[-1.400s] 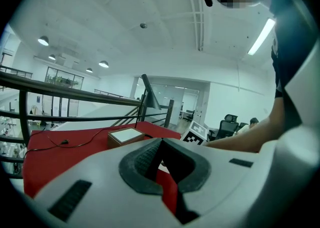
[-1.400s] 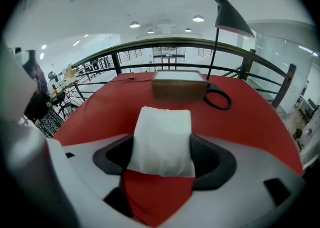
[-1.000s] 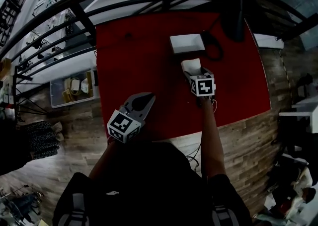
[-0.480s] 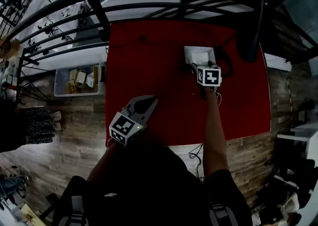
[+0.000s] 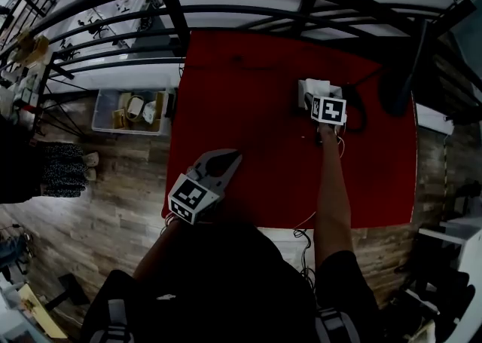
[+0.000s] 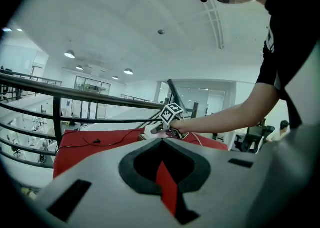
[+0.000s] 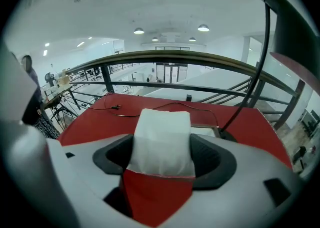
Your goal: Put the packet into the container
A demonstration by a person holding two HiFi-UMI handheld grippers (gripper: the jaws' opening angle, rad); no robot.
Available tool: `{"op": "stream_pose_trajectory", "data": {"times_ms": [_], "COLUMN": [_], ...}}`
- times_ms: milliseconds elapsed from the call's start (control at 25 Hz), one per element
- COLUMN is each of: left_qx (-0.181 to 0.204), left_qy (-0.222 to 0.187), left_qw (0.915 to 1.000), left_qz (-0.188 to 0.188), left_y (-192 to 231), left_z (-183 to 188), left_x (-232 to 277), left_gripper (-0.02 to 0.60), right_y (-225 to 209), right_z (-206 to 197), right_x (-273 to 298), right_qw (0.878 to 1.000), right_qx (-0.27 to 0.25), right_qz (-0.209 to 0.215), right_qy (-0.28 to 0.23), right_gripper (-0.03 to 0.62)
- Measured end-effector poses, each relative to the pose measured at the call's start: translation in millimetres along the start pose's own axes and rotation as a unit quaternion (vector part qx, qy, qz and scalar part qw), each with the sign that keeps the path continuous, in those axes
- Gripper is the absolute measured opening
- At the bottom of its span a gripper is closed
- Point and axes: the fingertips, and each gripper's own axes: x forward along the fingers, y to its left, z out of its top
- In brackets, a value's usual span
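The right gripper was clamped on the packet, by the container on the red table; the left gripper was clenched, empty, near the table's front edge

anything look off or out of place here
Nothing stands out. The white packet sits squarely in the right gripper, by the container on the red table; nothing is spilled or tipped. The left gripper is shut and empty.
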Motion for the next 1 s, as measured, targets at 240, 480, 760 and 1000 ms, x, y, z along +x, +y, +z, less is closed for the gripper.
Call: {"op": "stream_pose_trajectory", "data": {"times_ms": [240, 480, 760, 1000], "left_qx": [0.002, 0.003, 0.005, 0.004], "left_qy": [0.003, 0.01, 0.015, 0.012], "left_qw": [1.0, 0.9999, 0.9998, 0.9999], "left_qz": [0.006, 0.007, 0.012, 0.006], "left_y": [0, 0, -3, -4], "left_z": [0, -2, -2, 2], "left_x": [2, 4, 6, 6], "left_gripper": [0.003, 0.003, 0.003, 0.003], "right_y": [-4, -2, -4, -2], "right_z": [2, -11, -15, -12], "right_x": [17, 37, 41, 33], "right_qw": [1.0, 1.0, 0.999, 0.997], "right_qx": [0.01, 0.023, 0.035, 0.043], "right_qz": [-0.003, -0.004, 0.002, 0.005], "right_qy": [0.013, 0.019, -0.041, -0.059], "right_gripper": [0.376, 0.376, 0.377, 0.377]}}
